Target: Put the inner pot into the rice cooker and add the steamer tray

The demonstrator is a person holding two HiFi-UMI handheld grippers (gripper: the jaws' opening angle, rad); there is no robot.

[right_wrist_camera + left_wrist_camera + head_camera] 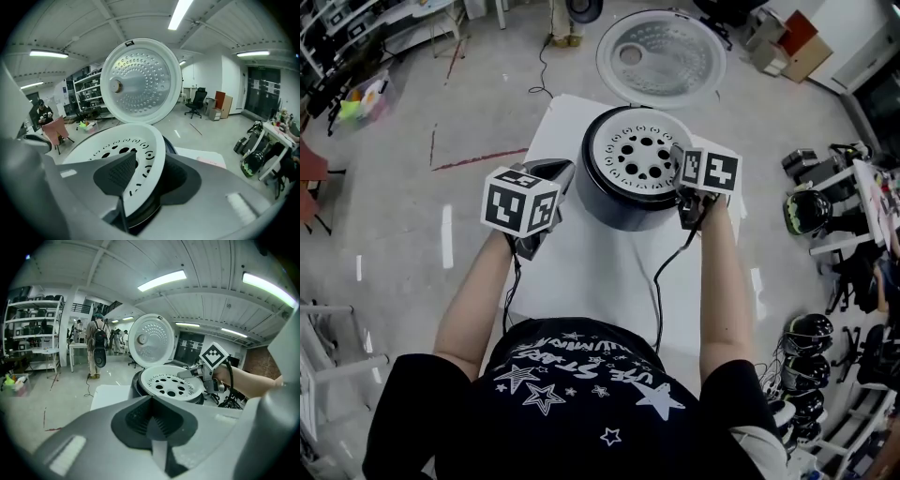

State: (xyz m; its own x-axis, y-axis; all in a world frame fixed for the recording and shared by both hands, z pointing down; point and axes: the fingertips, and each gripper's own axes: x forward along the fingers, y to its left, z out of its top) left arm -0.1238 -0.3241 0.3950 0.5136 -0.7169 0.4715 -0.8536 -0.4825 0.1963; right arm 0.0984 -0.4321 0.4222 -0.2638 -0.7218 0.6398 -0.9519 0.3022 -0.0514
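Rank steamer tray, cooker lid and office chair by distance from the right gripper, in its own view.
1. Steamer tray: rim between the jaws.
2. Cooker lid: standing open just behind the tray.
3. Office chair: far back across the floor, right of the lid.

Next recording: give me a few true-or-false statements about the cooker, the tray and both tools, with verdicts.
1. The round white perforated steamer tray sits in the dark round rice cooker. True.
2. The cooker's white lid is closed. False: it stands open.
3. The left tool grips the tray. False: it is shut on nothing, apart from the cooker.
4. The tray's rim lies between the right tool's jaws. True.
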